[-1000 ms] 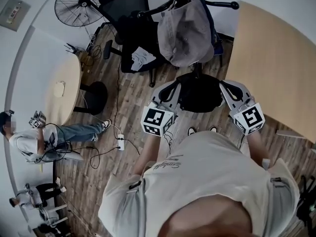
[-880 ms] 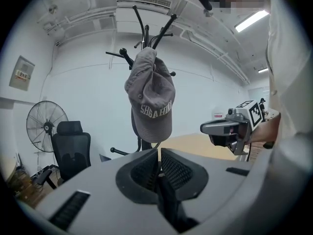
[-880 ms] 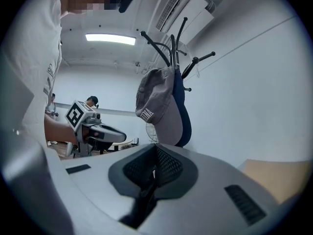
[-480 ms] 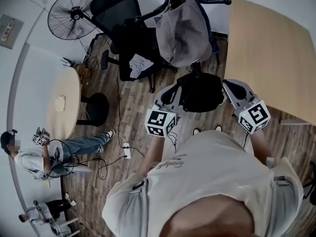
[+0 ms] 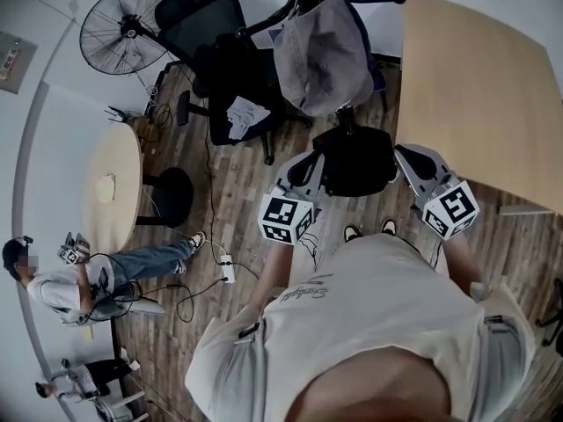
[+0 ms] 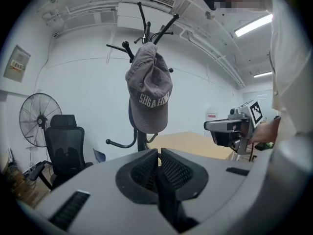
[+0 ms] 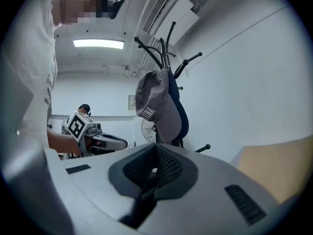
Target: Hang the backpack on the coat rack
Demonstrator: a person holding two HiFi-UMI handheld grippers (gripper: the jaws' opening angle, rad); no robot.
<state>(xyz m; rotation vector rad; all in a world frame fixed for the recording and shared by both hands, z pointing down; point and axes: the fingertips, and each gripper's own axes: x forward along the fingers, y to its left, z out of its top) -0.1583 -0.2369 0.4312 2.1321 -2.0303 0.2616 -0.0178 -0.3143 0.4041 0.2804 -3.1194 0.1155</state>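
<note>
Between left gripper [image 5: 310,163] and right gripper [image 5: 406,158] hangs the backpack [image 5: 356,161] — whole only in the head view. Each gripper view shows jaws clamped on a dark strap — coat rack [image 6: 141,143] ahead.

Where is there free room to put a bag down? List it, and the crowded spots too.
The big table right of the rack is bare. The round table is bare save one small item. Crowded: the floor left of the rack, with chair, fan and power strip.
</note>
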